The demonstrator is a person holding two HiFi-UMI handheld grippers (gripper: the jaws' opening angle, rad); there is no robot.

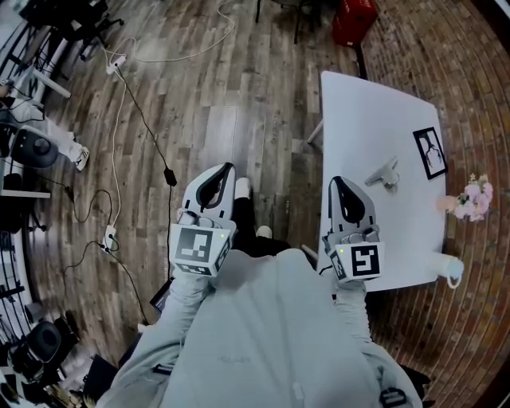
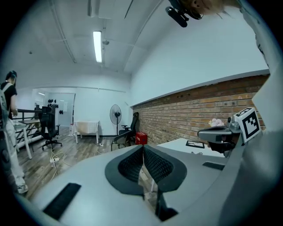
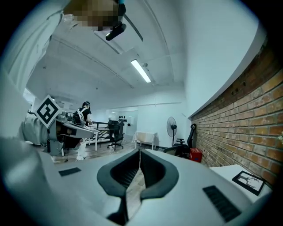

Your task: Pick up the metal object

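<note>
The metal object (image 1: 384, 172), a small grey angled piece, lies on the white table (image 1: 374, 111) in the head view. My right gripper (image 1: 335, 180) hovers over the table's left edge, a short way left of the metal object, with its jaws shut and nothing between them. In the right gripper view the two tips (image 3: 139, 152) meet with nothing held. My left gripper (image 1: 229, 167) is over the wooden floor, left of the table, and is also shut and empty. Its tips (image 2: 143, 148) touch in the left gripper view. Neither gripper view shows the metal object.
A framed picture (image 1: 430, 151) lies near the table's right edge, with pink flowers (image 1: 474, 198) and a white cup (image 1: 448, 267) beyond it. Cables (image 1: 119, 143) trail over the floor at left. A red box (image 1: 353, 20) stands past the table. A person (image 2: 9, 132) stands at far left.
</note>
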